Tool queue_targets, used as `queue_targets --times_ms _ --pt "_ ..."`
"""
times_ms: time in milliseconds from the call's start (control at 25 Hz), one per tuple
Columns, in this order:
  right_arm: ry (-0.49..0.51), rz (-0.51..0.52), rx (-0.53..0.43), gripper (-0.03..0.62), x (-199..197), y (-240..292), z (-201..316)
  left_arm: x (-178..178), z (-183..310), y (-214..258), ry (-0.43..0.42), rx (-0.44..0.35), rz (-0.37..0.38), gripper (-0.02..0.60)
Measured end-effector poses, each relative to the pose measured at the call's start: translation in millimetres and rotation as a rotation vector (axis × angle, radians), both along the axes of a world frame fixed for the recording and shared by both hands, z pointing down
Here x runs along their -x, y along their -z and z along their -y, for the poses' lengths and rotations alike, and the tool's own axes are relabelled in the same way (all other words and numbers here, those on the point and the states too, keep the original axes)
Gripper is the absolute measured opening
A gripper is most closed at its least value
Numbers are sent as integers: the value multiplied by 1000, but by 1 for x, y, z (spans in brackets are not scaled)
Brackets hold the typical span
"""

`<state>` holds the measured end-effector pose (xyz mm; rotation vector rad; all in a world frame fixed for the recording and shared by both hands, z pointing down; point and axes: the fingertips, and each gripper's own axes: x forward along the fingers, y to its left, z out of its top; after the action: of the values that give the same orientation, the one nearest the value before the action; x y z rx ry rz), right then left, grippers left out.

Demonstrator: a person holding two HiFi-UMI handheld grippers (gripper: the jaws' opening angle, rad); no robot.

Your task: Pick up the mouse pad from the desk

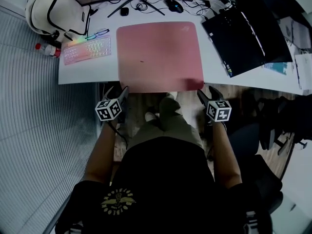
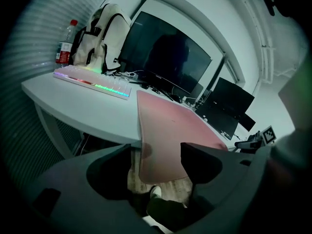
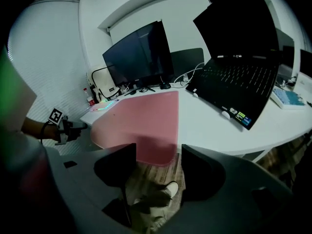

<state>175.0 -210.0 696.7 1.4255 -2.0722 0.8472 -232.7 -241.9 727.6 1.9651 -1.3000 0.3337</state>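
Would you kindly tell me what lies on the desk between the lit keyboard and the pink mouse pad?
Nothing: only a narrow bare strip of white desk separates keyboard and mouse pad, shown in the head view and left gripper view.

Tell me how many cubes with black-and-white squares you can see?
2. One cube rides on the left gripper, below the left corner of the pink mat; the other on the right gripper, below its right corner. None looks hidden.
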Motion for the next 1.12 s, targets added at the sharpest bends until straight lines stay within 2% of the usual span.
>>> queue_targets --times_ms 240,560,760,920,1120 --pt "-6 50 81 275 -4 -28 8 -4 5 -17 -40 64 -8 325" --pt "-1 136 157 276 -3 -48 23 -26 12 -34 -125 131 -63 327" --pt "31 226 222 276 3 -59 19 -30 19 -43 -127 145 -72 327" --pt "-4 288 227 275 2 -60 25 -32 21 -49 -148 152 -58 328" --pt "12 388 250 262 8 -58 26 -41 22 -54 -161 187 -139 334"
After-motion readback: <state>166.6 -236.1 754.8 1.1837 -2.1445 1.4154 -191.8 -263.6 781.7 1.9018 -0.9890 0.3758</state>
